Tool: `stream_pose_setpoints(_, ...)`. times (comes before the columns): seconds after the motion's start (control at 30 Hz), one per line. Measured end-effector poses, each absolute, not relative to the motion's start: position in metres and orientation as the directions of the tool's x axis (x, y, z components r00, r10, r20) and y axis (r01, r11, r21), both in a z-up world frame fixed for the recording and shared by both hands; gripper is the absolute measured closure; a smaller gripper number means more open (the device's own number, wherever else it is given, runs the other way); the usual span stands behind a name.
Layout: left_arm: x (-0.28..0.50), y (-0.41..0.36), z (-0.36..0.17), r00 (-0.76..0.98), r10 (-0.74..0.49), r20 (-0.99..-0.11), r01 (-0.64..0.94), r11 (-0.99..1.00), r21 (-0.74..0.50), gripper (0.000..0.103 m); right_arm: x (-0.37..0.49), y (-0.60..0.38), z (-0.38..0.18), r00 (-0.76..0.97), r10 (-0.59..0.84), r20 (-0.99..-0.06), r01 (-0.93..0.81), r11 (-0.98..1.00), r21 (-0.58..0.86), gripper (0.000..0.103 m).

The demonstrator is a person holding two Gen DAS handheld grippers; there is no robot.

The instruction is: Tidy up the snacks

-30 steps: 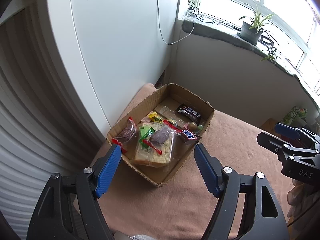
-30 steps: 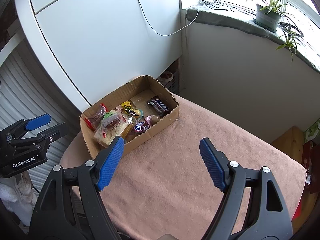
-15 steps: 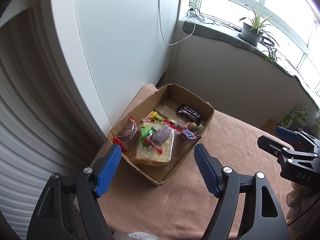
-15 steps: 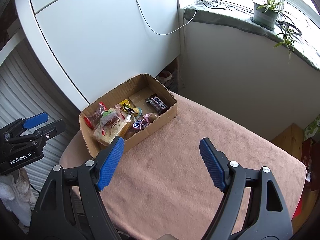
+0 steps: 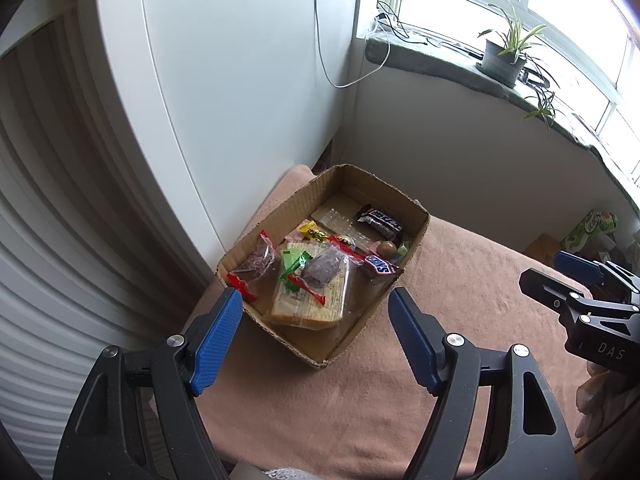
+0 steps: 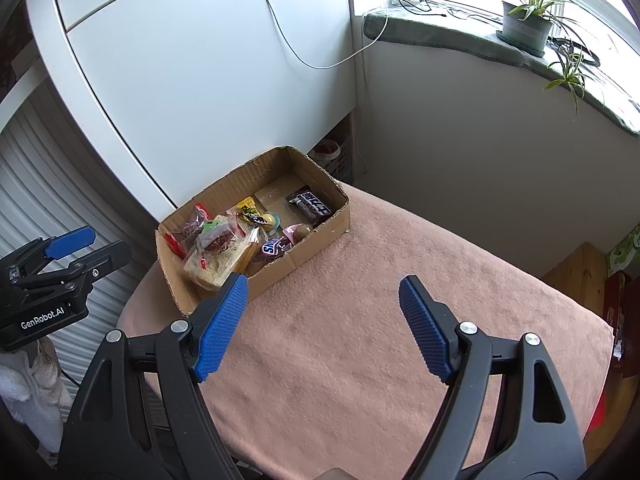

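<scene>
An open cardboard box point(image 5: 276, 216) sits at the far left corner of a table under a pink cloth point(image 5: 360, 400). It holds several snacks: a bagged sandwich point(image 5: 312, 300), a Snickers bar point(image 5: 380, 266), a dark chocolate bar point(image 5: 380, 220), and small bagged sweets point(image 5: 258, 258). The box also shows in the right wrist view point(image 6: 320, 242). My left gripper point(image 5: 316, 308) is open and empty, held above the box's near end. My right gripper point(image 6: 324, 296) is open and empty over the cloth, right of the box.
A white cabinet point(image 6: 200, 80) stands close behind the box. A windowsill with a potted plant point(image 6: 528, 20) runs along the back right. A white cable point(image 5: 332, 60) hangs down the wall. The table edge falls off at right, with boxes point(image 6: 624, 256) beyond.
Both views have shifted slightly; the box sits about the same place between my left fingers. Both grippers stay open and nothing was picked up.
</scene>
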State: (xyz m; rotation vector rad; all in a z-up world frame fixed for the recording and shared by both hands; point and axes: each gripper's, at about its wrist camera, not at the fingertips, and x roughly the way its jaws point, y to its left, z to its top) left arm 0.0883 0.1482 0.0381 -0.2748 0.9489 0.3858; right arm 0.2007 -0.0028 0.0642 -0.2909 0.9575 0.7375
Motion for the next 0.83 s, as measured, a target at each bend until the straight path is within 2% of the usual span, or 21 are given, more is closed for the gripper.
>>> stream_pose_setpoints(0.83,0.0892,0.1445,0.0362,0.527,0.22,-0.821,-0.428,0.903,-0.032,0.028,0.2018,-0.0017,0.0548,0.355,0.424,-0.833,-0.676,0.732,0.084,0.022)
